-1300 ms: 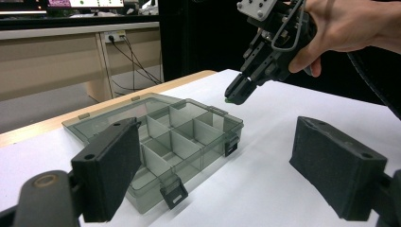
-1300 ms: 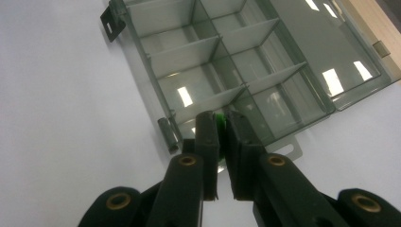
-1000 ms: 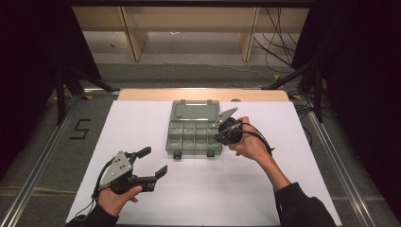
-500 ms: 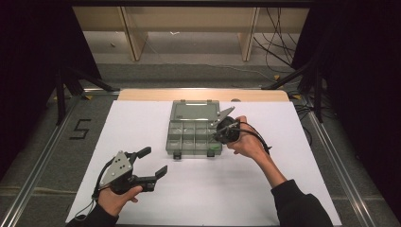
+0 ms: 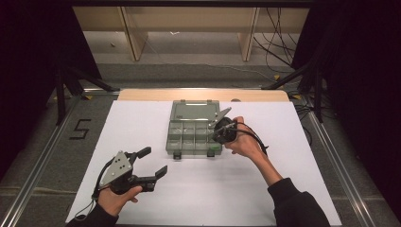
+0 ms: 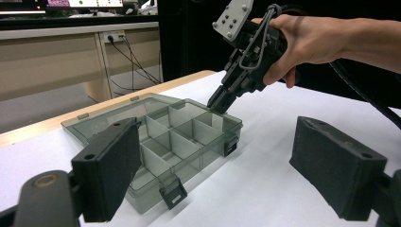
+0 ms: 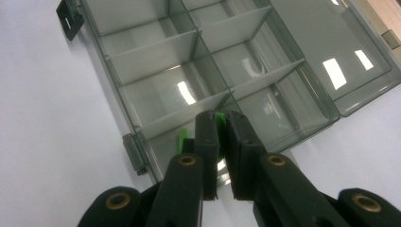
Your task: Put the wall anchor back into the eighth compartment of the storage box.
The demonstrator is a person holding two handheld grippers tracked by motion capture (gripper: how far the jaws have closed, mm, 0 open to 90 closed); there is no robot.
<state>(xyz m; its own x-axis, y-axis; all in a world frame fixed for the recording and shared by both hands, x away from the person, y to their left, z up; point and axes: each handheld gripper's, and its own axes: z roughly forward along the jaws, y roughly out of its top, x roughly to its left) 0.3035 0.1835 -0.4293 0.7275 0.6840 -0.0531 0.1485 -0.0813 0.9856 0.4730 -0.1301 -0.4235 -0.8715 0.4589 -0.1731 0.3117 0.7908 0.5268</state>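
Observation:
A clear grey compartment box (image 5: 189, 137) lies open on the white table, its lid (image 5: 191, 109) flat behind it. My right gripper (image 5: 212, 136) hangs over the box's near right corner, tilted down, shut on a small green piece (image 7: 183, 140) that pokes out between the pads. The left gripper view has that gripper (image 6: 218, 103) just above the corner compartment of the box (image 6: 161, 142). My left gripper (image 5: 152, 161) rests low at the front left, open and holding nothing, its wide-apart jaws framing the box.
White paper (image 5: 283, 142) covers the table, and a wooden strip (image 5: 142, 94) runs along its far edge. Two black latches (image 5: 177, 154) stick out from the box's near side. Metal rails border the table left and right.
My right gripper has edged slightly left over the box with the green piece still held. The left gripper has stayed put.

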